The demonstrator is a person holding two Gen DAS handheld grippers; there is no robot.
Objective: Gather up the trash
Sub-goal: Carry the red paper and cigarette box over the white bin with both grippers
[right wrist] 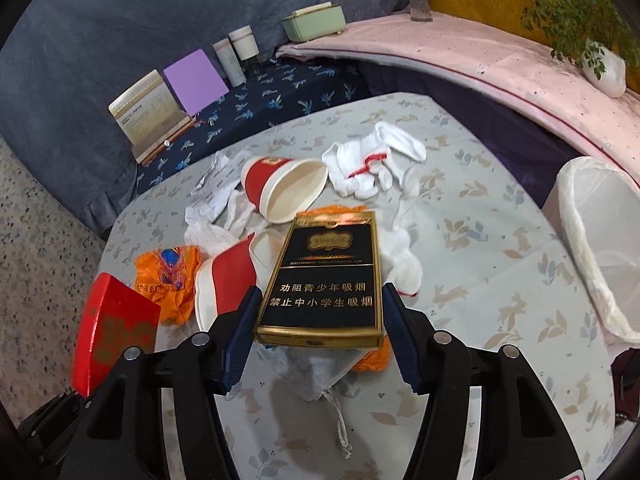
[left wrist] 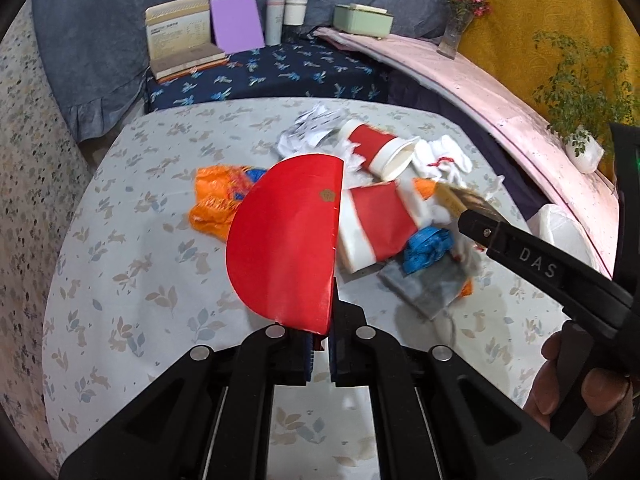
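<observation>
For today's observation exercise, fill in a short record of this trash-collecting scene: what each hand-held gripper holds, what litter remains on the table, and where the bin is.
left hand-held gripper: shut on a red envelope, lifted above the table
right hand-held gripper: holds a black cigarette box between its fingers
table: floral cloth
litter left: two red paper cups, orange bag, white gloves, crumpled paper, grey pouch
bin: white liner, at the table's right edge
</observation>
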